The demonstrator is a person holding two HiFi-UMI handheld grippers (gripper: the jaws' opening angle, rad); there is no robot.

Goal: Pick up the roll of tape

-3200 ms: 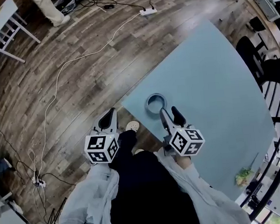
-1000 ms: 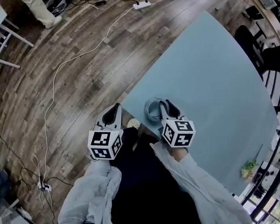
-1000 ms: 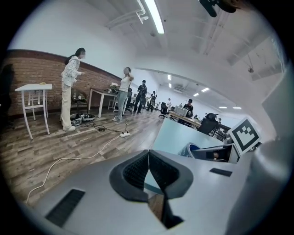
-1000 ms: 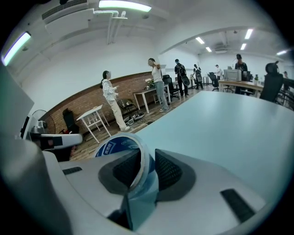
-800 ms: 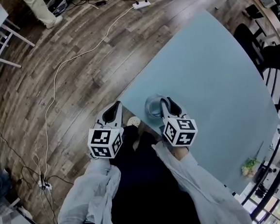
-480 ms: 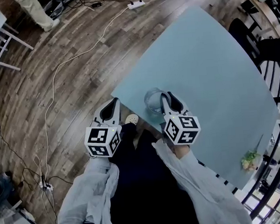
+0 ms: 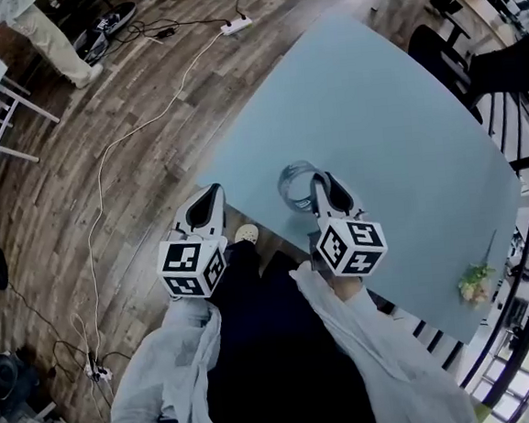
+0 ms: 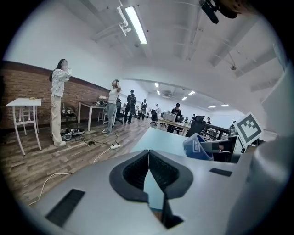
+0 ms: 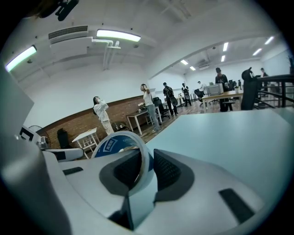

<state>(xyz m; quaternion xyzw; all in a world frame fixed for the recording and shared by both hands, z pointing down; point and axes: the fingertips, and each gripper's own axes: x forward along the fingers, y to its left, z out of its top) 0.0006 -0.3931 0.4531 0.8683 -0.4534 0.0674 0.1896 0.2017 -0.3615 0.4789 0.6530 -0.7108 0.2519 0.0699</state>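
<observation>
Roll of tape [image 9: 120, 143]: on edge, its wall pinched by the right gripper [image 7: 325, 184]; apparently lifted clear of the table [image 7: 395, 121], but the head view is too small to be sure.
Right gripper: jaws have just been closing, now narrow and clamped on the roll.
Left gripper [image 8: 148, 158]: jaws together, empty, just off the table's edge.

Right tongs [image 9: 147, 159], jaws just closing further, pinch tape roll [image 9: 115, 143] wall; blue table [image 9: 225, 133] beyond.
</observation>
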